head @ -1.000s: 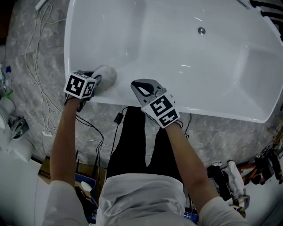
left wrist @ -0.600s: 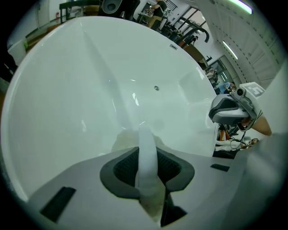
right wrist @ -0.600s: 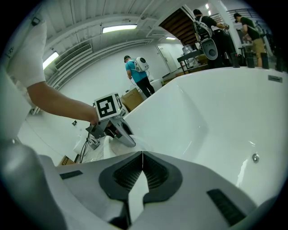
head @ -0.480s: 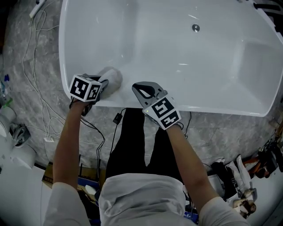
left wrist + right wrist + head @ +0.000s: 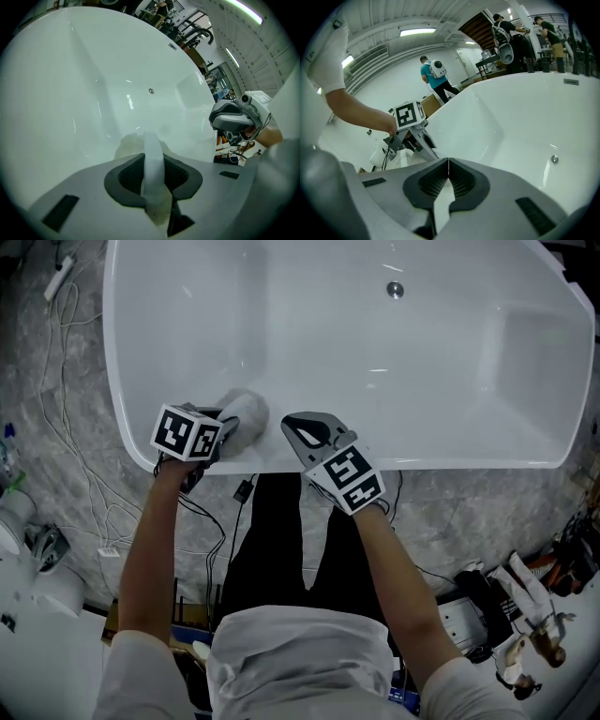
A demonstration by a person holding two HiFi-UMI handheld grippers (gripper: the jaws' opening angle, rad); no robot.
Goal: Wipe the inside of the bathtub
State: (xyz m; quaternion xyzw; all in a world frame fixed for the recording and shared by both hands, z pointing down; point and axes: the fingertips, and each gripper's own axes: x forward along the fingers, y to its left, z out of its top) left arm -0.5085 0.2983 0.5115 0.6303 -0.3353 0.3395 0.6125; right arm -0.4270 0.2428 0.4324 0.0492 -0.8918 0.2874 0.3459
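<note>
Marble floor (image 5: 49,371), cables (image 5: 246,490) beside bathtub (image 5: 450,461); left gripper (image 5: 228,426) pinches cloth (image 5: 247,409) at rim; right gripper (image 5: 300,424) fingers together.

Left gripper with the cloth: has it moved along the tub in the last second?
Yes. The left gripper and cloth slid right along the bathtub's near wall, away from its left end.

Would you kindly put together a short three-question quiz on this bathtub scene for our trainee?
1. True or false: the right gripper is shut with nothing between its jaws.
2. Which gripper holds the white cloth? A) left gripper B) right gripper
3. Fill in: the white cloth sits just inside the bathtub at its ____ rim, the one by the person, well away from the drain.
Key: 1 true; 2 A; 3 near.
</note>
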